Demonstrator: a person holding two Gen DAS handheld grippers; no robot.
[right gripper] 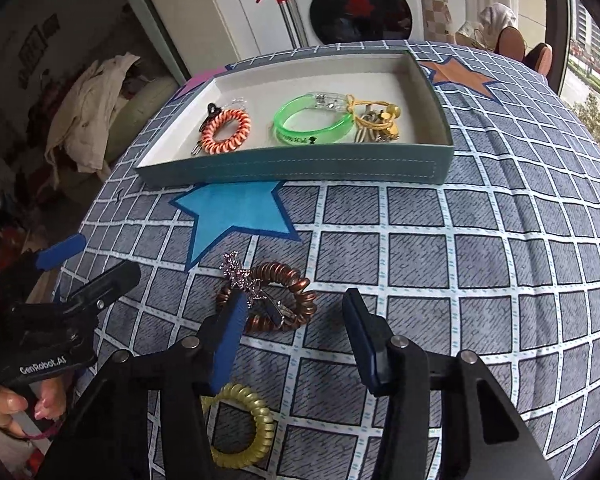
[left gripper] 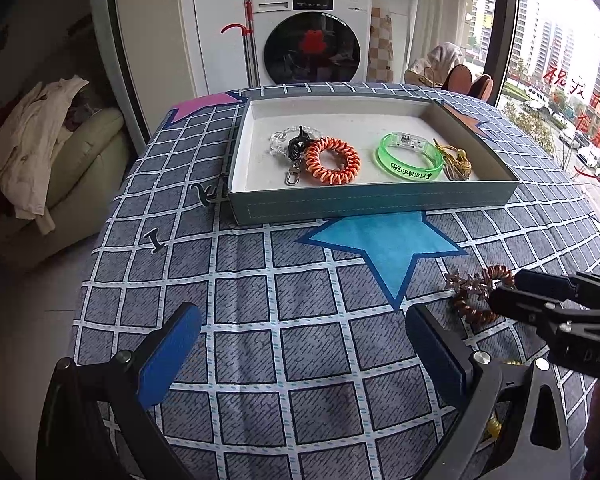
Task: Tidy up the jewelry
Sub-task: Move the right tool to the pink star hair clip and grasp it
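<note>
The right gripper [right gripper: 296,320], jaws wide and empty, straddled the brown coil hair tie [right gripper: 276,304] lying short of the tray [right gripper: 300,170], apparently lining up a grasp, while the left gripper [left gripper: 300,340] waited, wide.

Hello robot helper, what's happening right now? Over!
Both tongs open, left, right. Brown coil hair tie on the cloth, just ahead of right tongs. Gold hair tie also waiting. Tray path clear.
</note>
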